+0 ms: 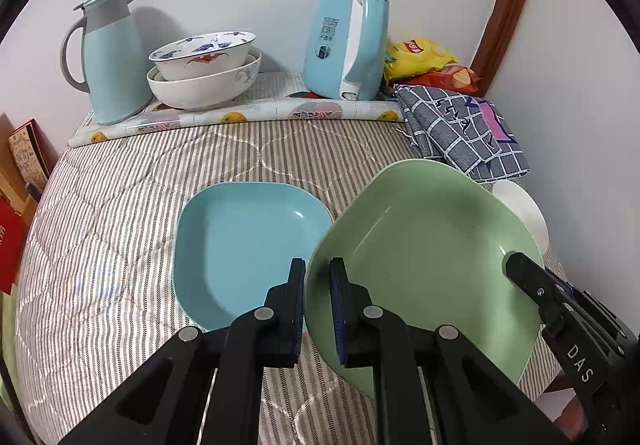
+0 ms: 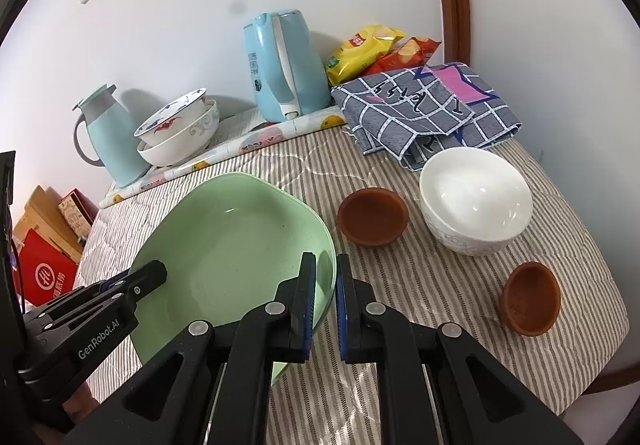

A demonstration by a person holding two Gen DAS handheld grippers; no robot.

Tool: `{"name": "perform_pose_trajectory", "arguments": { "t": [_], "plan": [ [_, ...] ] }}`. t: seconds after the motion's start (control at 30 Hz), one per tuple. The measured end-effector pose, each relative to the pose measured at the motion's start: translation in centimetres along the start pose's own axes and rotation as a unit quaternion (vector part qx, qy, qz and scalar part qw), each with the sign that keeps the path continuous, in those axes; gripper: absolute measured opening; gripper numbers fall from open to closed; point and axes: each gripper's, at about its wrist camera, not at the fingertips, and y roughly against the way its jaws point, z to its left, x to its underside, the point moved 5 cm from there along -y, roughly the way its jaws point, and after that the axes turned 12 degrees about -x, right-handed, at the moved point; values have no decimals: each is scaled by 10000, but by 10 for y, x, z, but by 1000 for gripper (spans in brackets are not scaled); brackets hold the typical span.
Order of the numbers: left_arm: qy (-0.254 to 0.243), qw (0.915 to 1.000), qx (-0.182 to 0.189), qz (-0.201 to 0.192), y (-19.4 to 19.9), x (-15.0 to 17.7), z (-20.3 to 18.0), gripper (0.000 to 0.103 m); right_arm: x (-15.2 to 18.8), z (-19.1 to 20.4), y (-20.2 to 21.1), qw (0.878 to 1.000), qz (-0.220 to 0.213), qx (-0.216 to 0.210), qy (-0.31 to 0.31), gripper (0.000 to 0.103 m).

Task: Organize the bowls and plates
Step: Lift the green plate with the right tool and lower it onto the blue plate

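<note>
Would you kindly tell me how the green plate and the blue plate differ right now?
The green plate is clamped at opposite rims by the left gripper and right gripper, tilted off the striped cloth; the blue plate lies flat on it, untouched. The green overlaps the blue's right edge. Both are squarish, deep and empty.

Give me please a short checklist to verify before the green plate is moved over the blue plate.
1. Left gripper shut on the rim of the green plate: ok.
2. Right gripper shut on the opposite rim: ok.
3. Green plate lifted off the striped cloth: cannot tell; its left rim overlaps the blue plate's edge.
4. Blue plate empty and flat: ok.
5. Brown cups and white bowl apart from the green plate: ok.
6. Stacked bowls and kettle at the back, out of the path: ok.
</note>
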Motion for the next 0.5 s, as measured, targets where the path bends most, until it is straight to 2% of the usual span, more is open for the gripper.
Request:
{"name": "perform_pose_trajectory", "arguments": {
  "t": [0.5],
  "plan": [
    [287,9993,-83,212,-22,-2,23,12,-10,19,-25,9995,147,-70,285,9]
  ]
}}
